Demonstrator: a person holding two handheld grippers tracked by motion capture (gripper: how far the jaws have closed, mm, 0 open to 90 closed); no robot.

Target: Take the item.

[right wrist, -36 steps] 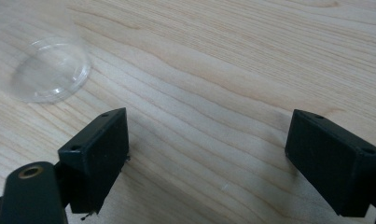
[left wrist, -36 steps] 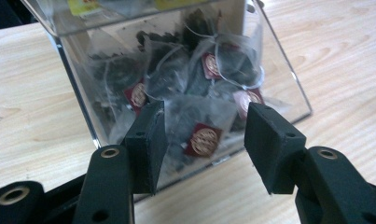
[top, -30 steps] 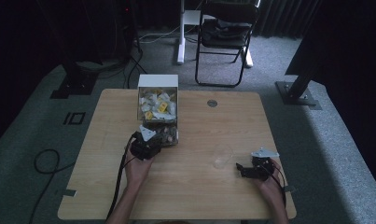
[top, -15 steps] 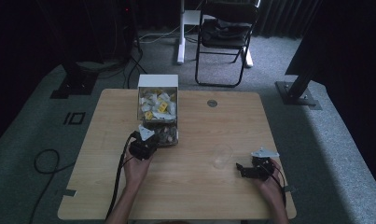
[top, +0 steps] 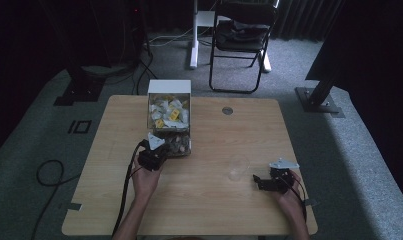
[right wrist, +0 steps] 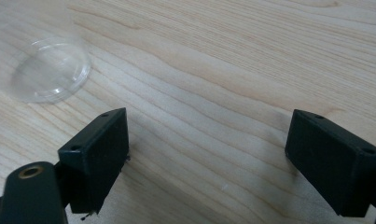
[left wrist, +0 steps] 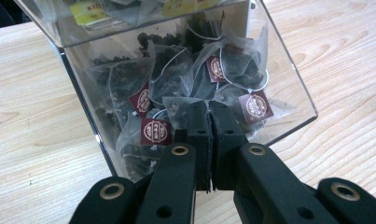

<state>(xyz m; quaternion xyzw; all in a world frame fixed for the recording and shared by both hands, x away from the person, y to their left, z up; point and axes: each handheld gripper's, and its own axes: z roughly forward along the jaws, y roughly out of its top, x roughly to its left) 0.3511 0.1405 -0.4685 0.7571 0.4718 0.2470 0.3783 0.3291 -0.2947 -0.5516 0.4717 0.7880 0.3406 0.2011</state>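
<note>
Left hand-held gripper (left wrist: 210, 119) just closed on tea bag (left wrist: 185, 109) in dispenser (left wrist: 288, 88)

Clear plastic dispenser box (top: 169, 122) stood upright on the desk (top: 204, 210), white at the back, open low mouth facing the person. It was packed with pyramid tea bags (left wrist: 176, 79): sheer mesh, dark leaves inside, white strings, maroon tags with a round emblem. Yellow-labelled packets lay higher up. One tea bag (left wrist: 178, 109) at the mouth sat pinched at its corner between black fingers (left wrist: 197, 126).
</note>
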